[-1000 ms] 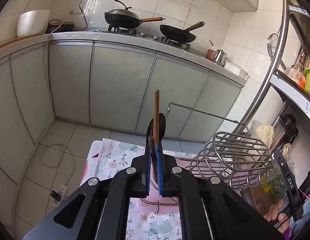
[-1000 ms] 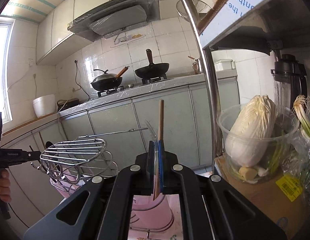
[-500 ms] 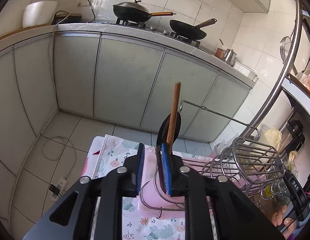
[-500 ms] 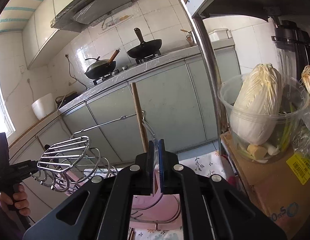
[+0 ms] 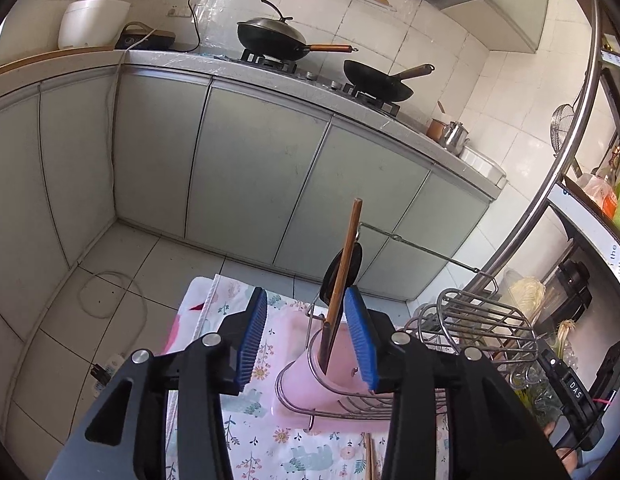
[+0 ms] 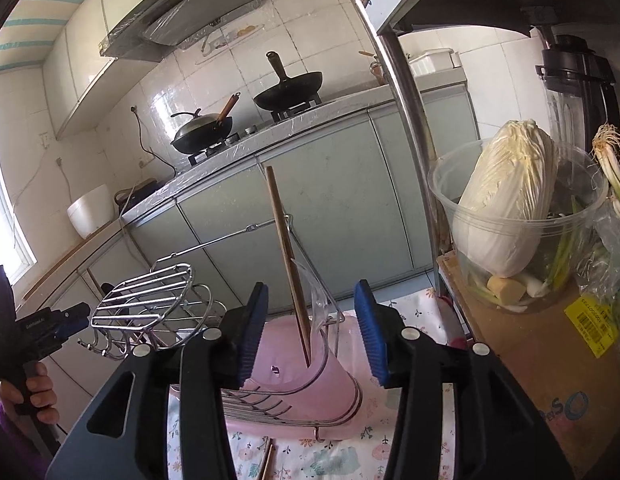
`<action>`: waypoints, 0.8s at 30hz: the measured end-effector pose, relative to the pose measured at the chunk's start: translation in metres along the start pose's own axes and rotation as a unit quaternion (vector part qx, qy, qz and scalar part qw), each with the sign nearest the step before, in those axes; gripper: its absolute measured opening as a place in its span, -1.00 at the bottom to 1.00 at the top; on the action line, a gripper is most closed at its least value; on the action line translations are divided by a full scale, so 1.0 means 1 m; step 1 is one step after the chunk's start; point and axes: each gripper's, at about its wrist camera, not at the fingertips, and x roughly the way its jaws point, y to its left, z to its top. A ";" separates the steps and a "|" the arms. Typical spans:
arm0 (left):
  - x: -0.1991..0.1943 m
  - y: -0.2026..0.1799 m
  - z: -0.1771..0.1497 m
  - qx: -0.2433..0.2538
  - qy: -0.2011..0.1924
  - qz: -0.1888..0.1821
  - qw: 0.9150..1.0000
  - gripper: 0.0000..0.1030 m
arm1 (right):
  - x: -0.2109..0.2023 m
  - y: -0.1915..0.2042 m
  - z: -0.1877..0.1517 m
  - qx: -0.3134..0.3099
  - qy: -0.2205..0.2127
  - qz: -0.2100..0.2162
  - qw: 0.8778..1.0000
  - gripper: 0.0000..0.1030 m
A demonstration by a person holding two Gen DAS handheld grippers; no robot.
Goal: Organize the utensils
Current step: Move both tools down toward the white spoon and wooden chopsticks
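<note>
Kitchen cabinets (image 5: pixel 245 176) in pale grey-green run along the back, with two woks on the stove above them. Nearer, a floral cloth (image 5: pixel 245 432) covers the worktop, and on it stands a chrome wire rack (image 6: pixel 157 300) with a pink utensil cup (image 6: pixel 293 364) set in a wire ring at its end.

Inside the cup stands a wooden chopstick (image 5: pixel 344 276). Its long axis is close to upright: the lower end rests down in the cup and the upper end points up toward the cabinets. From the left wrist camera it tilts to the right at the top; from the right wrist camera (image 6: pixel 287 264) it tilts to the left. A dark flat utensil (image 5: pixel 344 270) stands just behind it in the same cup, and a clear plastic piece (image 6: pixel 318 300) rises from the cup beside the stick. More wooden sticks (image 6: pixel 265 464) lie flat on the cloth in front of the rack.

The left tool (image 5: pixel 305 340) has its blue pads (image 5: pixel 251 336) spread apart, holding nothing; the chopstick stands between them, close to the right pad. The right tool (image 6: pixel 312 332) is likewise spread wide and grips nothing, with the chopstick in the gap between its pads (image 6: pixel 372 332).

At the right, a clear plastic tub (image 6: pixel 514 240) on a cardboard box holds a napa cabbage (image 6: pixel 506 196), a piece of ginger and green onions.
</note>
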 end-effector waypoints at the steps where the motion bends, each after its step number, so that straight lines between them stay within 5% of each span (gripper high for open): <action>1: -0.003 0.000 -0.002 0.001 0.001 0.000 1.000 -0.23 | -0.003 0.000 -0.001 0.001 0.000 0.000 1.000 -0.11; 10: -0.029 0.000 -0.032 0.014 0.016 -0.009 1.000 -0.23 | -0.037 0.002 -0.023 -0.002 0.012 -0.005 1.000 -0.09; 24: -0.024 -0.014 -0.120 0.058 0.119 -0.024 0.991 -0.23 | -0.031 0.013 -0.094 -0.010 0.126 -0.001 0.992 -0.09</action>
